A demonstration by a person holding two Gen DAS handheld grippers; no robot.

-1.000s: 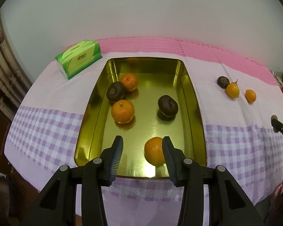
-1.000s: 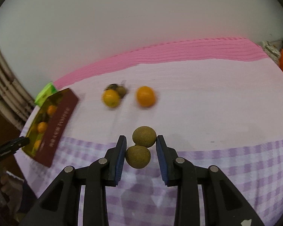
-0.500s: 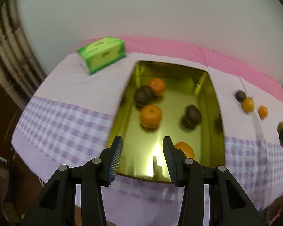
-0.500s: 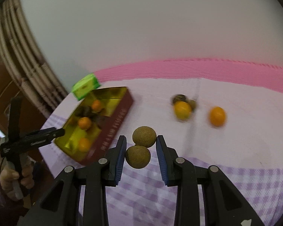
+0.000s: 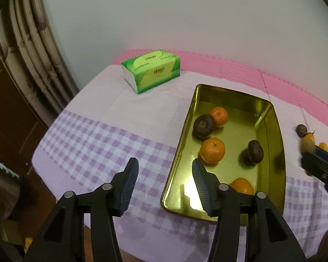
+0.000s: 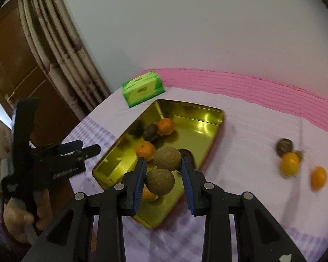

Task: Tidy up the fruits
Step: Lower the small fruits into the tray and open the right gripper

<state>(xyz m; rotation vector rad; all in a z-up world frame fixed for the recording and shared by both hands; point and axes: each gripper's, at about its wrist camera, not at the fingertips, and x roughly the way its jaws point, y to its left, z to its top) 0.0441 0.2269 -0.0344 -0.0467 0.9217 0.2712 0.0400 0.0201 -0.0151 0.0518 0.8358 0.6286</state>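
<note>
Fruits: scattered between the gold tray (image 5: 271, 118) and the worktop (image 5: 98, 135); three oranges and two dark round fruits lie in the tray, and a few small ones (image 6: 290, 163) sit loose on the cloth to its right.
Worktop: pink and lilac checked cloth, soft underfoot for rolling fruit, I judge.
Tray: shallow, shiny metal walls; its rim is the lip I must clear.
Tissue pack (image 5: 152, 73): green, behind the tray, well apart from my path.
My left gripper (image 5: 164, 187): nothing between the fingers, which are spreading, over the tray's near left corner.
My right gripper (image 6: 163, 181): clamped on the lower of two brown joined fruits (image 6: 160, 181), above the tray's near edge.
Handling: small, light, thin-shelled pair, likely to crack or twist at the joint; I hold across the lower ball's middle, gently.
In the way: oranges (image 6: 145, 150) just below my drop spot.
</note>
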